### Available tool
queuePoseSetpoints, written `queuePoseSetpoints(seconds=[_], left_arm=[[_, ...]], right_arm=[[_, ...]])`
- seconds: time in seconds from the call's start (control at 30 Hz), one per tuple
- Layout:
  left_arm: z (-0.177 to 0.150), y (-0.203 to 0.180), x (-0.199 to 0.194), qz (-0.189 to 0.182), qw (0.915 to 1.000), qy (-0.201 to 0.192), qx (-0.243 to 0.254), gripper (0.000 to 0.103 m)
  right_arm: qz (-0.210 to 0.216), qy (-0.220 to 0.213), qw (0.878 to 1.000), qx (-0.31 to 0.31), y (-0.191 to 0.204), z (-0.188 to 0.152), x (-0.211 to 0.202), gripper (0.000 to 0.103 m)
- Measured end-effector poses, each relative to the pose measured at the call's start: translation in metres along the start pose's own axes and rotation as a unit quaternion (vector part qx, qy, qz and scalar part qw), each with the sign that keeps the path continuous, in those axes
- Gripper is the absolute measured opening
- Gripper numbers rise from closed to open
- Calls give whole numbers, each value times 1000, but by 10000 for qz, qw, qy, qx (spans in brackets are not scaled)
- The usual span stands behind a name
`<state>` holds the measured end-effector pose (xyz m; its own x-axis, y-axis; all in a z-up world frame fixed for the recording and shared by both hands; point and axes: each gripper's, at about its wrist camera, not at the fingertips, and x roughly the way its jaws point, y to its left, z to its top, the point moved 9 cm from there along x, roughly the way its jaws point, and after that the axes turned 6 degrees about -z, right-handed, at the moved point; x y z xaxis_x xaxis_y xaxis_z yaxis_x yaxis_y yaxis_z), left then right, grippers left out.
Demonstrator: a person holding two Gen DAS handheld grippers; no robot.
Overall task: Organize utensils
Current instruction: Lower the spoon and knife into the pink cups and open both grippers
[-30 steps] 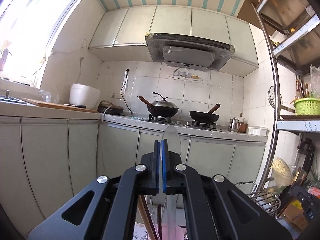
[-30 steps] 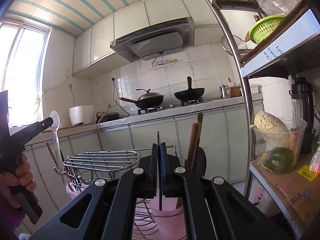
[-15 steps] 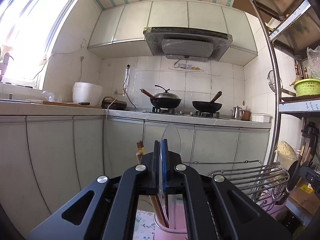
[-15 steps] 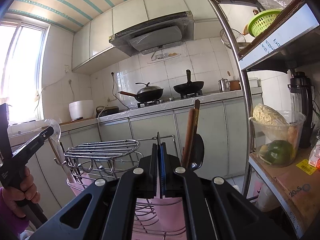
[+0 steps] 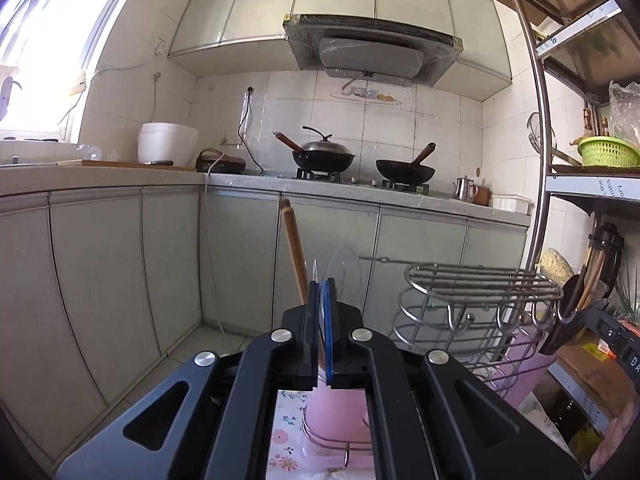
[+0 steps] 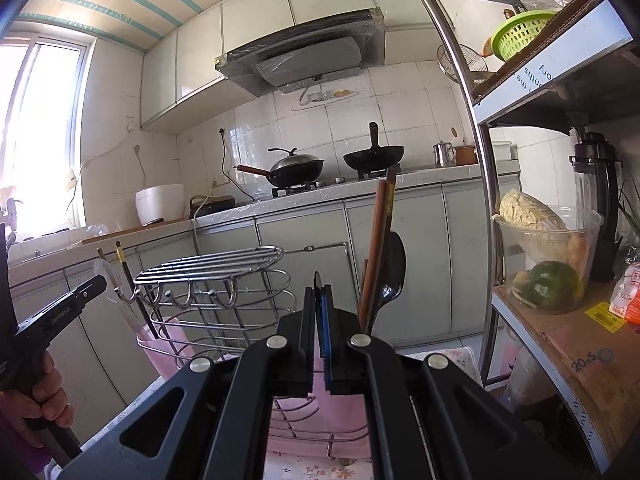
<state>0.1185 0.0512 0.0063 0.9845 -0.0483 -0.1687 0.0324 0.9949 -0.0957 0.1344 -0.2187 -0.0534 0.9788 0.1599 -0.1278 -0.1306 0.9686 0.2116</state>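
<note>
My left gripper [image 5: 320,292] is shut on a clear plastic spoon [image 5: 342,270], bowl up, over a pink cup [image 5: 334,412] that holds wooden chopsticks [image 5: 292,248]. In the right wrist view the left gripper [image 6: 90,286] holds the same spoon [image 6: 106,274] above the left pink cup [image 6: 160,350]. My right gripper [image 6: 318,292] is shut on a thin dark utensil handle [image 6: 317,280] over the right side of the wire rack [image 6: 208,272]. A black spoon [image 6: 390,272] and wooden chopsticks [image 6: 380,240] stand beside it.
The wire rack [image 5: 480,280] with hooks stands on a floral cloth [image 5: 286,432]. A metal shelf [image 6: 560,320] on the right holds a tub of vegetables [image 6: 548,260] and a blender [image 6: 596,200]. Kitchen counter with woks [image 5: 324,156] lies behind.
My left gripper has tilted down and lowered with the clear spoon toward the pink cup. My right gripper has sunk slightly by the rack, still holding its utensil.
</note>
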Motion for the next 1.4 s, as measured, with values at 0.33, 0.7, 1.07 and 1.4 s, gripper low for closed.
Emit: queuePoseSetpoints(seconds=[0.33,0.7,1.07,1.4], left_arm=[[-26,4,12,-218,9972,638,-307,1],[-26,25,40,-229,9920,983,-754,1],[-32,22,44,-253,9904,1126,-758,1],[-35,21,43,-347,9860,1394,-852,30]], right_arm=[[-127,286,9995,-55,1,-14,7,3],[-330,573,9978,-18,-11,-16,29,3],[-281,865,9957,156,-17,-28,40,3],[-308,994,9944,165,-16,-31,37,21]])
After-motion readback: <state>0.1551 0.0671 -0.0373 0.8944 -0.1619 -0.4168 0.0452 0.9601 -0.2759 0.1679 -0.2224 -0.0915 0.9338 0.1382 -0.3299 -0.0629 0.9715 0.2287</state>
